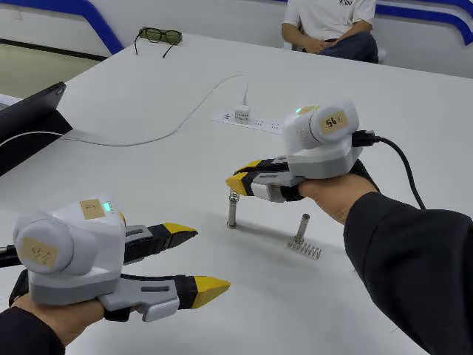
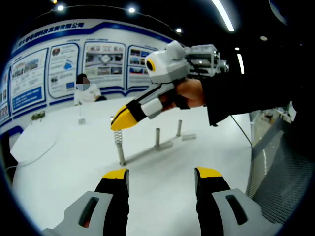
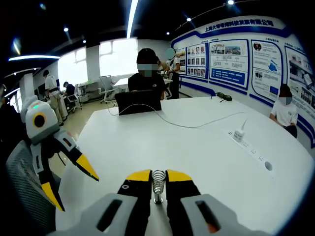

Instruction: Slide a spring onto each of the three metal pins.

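My right gripper (image 1: pixel 236 183) is shut on a small coil spring (image 3: pixel 158 184), holding it upright at the top of a standing metal pin (image 1: pixel 233 213). From the left gripper view the spring (image 2: pixel 118 137) hangs just under the yellow tips, around the upper end of that pin (image 2: pixel 121 153). A second pin (image 1: pixel 303 227) stands to the right with a loose spring (image 1: pixel 304 250) lying at its foot. Two more pins (image 2: pixel 157 137) (image 2: pixel 178 128) stand in a row behind the first. My left gripper (image 1: pixel 196 260) hovers open at the near left, its fingers (image 2: pixel 115 175) empty.
A white power strip (image 1: pixel 247 120) with a plugged charger and a long cable lies mid-table. Green-lensed glasses (image 1: pixel 159 35) rest at the far edge, a dark laptop (image 1: pixel 29 111) sits at the left edge, and a person (image 1: pixel 329 26) is seated beyond the table.
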A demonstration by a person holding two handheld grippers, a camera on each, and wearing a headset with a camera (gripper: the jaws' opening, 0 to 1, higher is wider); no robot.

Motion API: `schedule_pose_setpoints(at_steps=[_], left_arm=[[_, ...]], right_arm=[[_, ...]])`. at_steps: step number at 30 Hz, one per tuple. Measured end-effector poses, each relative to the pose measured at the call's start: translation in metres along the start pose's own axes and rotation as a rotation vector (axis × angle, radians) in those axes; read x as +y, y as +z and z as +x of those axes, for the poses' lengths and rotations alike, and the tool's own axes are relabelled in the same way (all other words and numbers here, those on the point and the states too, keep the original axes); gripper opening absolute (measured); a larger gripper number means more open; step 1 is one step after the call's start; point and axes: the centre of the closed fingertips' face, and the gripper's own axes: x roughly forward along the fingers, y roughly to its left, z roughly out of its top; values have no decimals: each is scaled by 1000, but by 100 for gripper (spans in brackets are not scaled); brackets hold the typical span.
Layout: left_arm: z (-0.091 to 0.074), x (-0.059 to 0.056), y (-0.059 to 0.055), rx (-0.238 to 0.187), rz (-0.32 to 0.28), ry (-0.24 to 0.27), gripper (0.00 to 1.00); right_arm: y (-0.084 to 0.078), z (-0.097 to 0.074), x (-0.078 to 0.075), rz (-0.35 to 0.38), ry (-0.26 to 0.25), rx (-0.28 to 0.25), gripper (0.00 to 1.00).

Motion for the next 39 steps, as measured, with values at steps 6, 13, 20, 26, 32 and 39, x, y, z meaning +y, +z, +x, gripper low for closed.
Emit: schedule_pose_setpoints(at_steps=[6, 13, 20, 26, 32, 39], left_arm=[[0, 1, -1, 3, -1, 1, 54], [1, 2, -4, 11, -2, 1, 54], [1, 3, -5, 14, -5, 2, 54], [1, 3, -6, 18, -8, 1, 54], [2, 2, -7, 23, -8, 0, 54], [1, 1, -6, 24, -9, -1, 54]], right_arm=[[-7, 5, 0, 3, -3, 13, 12], [-20, 13, 1, 0, -7, 40, 12], [-33, 20, -3, 2, -15, 65, 12], [-42, 25, -3, -9, -22, 96, 12], [-49, 28, -3, -20, -29, 125, 12], [-51, 27, -3, -25, -35, 134, 14]])
